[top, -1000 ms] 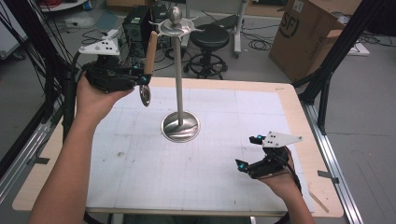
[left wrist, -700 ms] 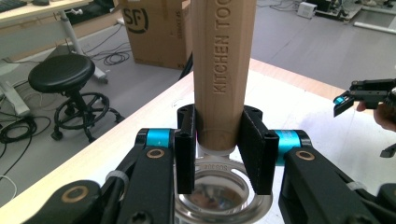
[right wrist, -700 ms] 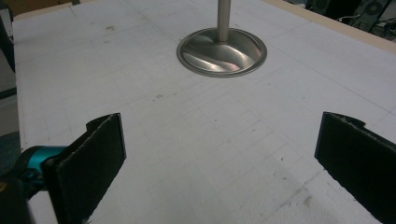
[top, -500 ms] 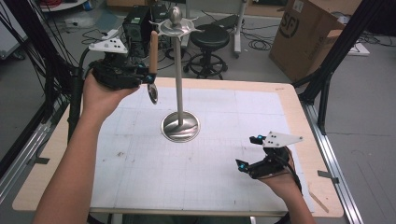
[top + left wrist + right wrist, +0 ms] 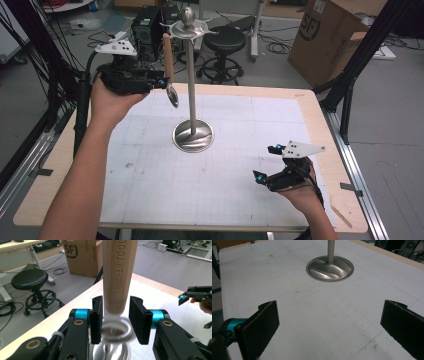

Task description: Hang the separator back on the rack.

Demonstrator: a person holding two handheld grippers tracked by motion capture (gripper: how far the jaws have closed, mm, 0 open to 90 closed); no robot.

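Utensil (image 5: 168,67) on stand (image 5: 192,135): light, stiff, smooth wooden handle (grip mid-handle). Left claw (image 5: 115,320) just opening, pads clear; right claw (image 5: 329,332) wide, empty.

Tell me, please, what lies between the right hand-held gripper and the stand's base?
Only bare white mat reaches the stand's base, as the right gripper view shows.

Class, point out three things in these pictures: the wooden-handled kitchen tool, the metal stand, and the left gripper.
wooden-handled kitchen tool (image 5: 119,277): left gripper view, on its lettered wooden handle.
metal stand (image 5: 193,136): high view, on its round base.
left gripper (image 5: 115,320): left gripper view, midway between its fingers.
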